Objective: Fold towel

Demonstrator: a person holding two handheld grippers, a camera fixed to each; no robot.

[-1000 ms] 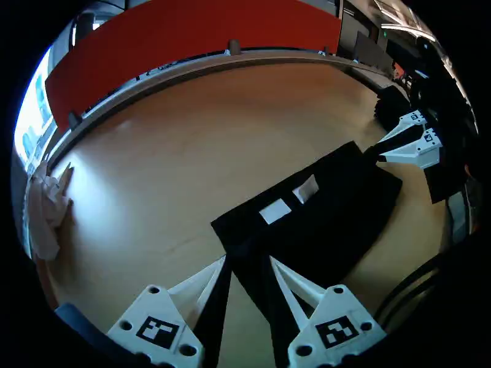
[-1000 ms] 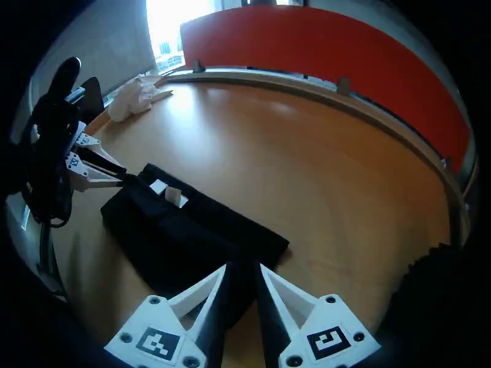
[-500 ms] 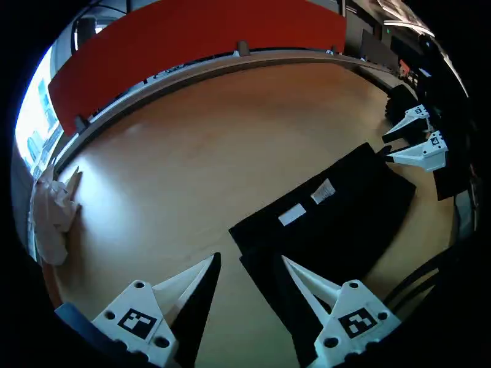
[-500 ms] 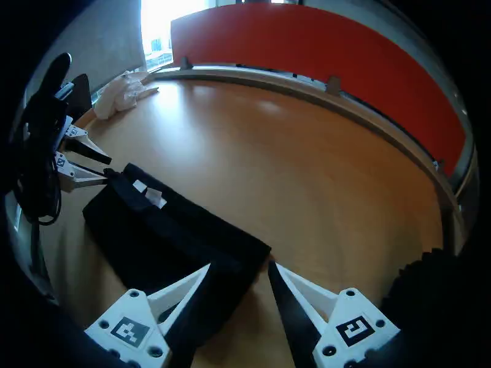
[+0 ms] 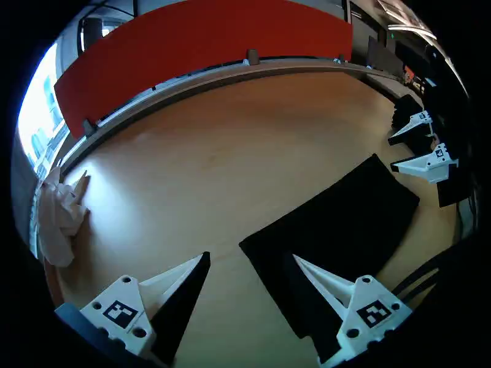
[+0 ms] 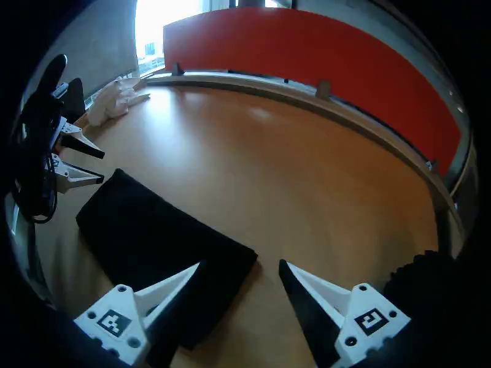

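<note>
left gripper (image 5: 250, 256) hovers low with its fingers spread wide and nothing between them, right at the near corner of the black towel (image 5: 344, 227). right gripper (image 6: 239, 264) is likewise released and empty, at the towel's opposite end. the towel lies flat on the wooden table (image 5: 202, 159) as a tidy long rectangle, with neither claw pinching it. from where i stand, one fold looks done. if another is wanted, the next move calls for both claws to pinch the corners of one short end and carry it across, edges matched. farther off, a crumpled white cloth (image 5: 58, 221) sits by the table edge, near the red panel (image 5: 202, 43).
</note>
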